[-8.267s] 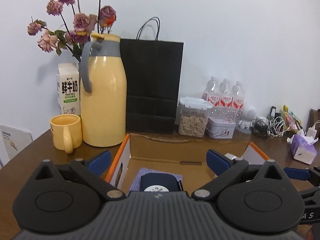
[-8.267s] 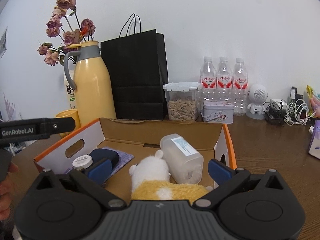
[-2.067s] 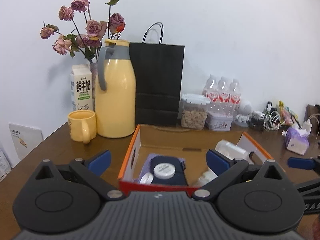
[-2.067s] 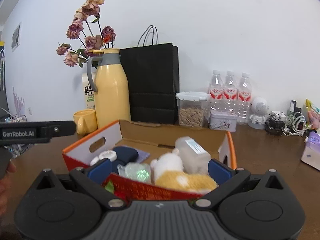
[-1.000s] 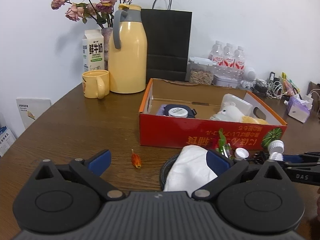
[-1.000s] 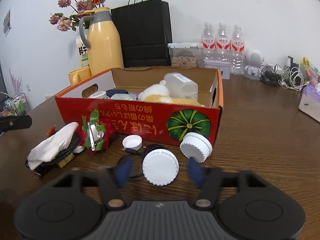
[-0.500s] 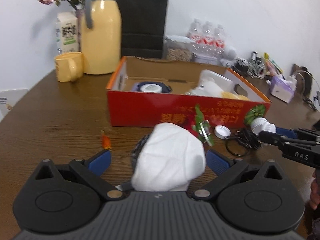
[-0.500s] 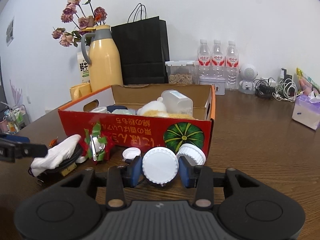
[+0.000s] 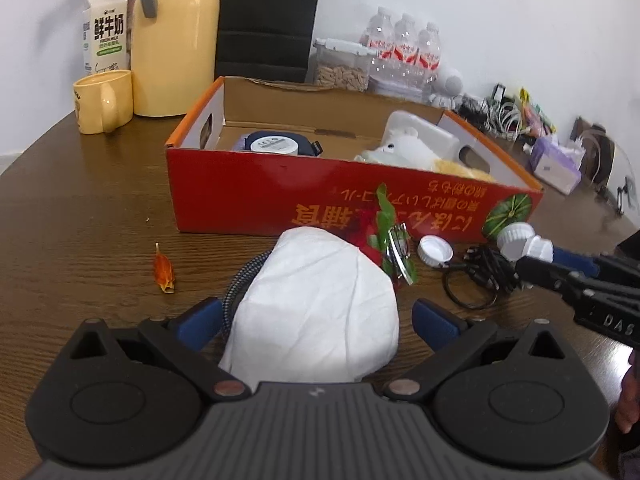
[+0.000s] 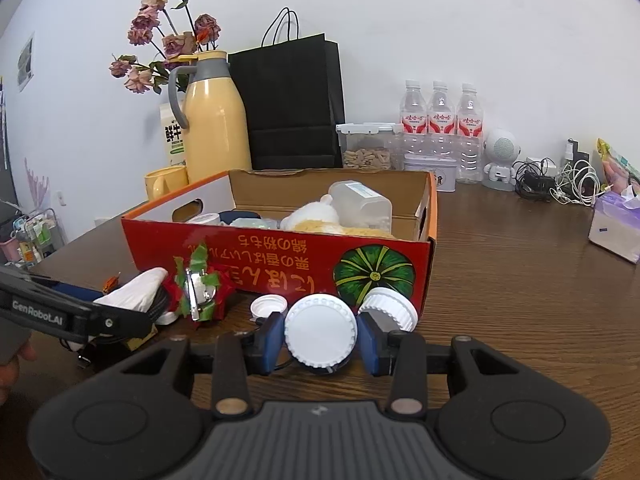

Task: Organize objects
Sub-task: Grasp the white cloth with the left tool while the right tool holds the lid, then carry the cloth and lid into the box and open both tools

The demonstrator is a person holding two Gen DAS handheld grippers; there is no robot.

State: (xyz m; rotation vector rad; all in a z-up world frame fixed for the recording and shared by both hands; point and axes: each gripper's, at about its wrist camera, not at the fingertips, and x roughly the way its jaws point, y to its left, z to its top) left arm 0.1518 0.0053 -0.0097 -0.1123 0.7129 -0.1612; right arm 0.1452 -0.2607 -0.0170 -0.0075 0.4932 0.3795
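Holding a round white jar [image 10: 320,330] tight between both blue pads, the right gripper [image 10: 320,334] sits low in front of the red box [image 10: 280,256]

Nearest the left gripper [image 9: 316,320], a soft white cloth [image 9: 320,304] lies between wide-open jaws that do not touch it. Just past the held jar sit another white jar [image 10: 388,306] and a small cap [image 10: 269,306] on the brown table [image 10: 520,280]. The jar's side looks smooth, so it could slip out, or bump the box wall on the way in
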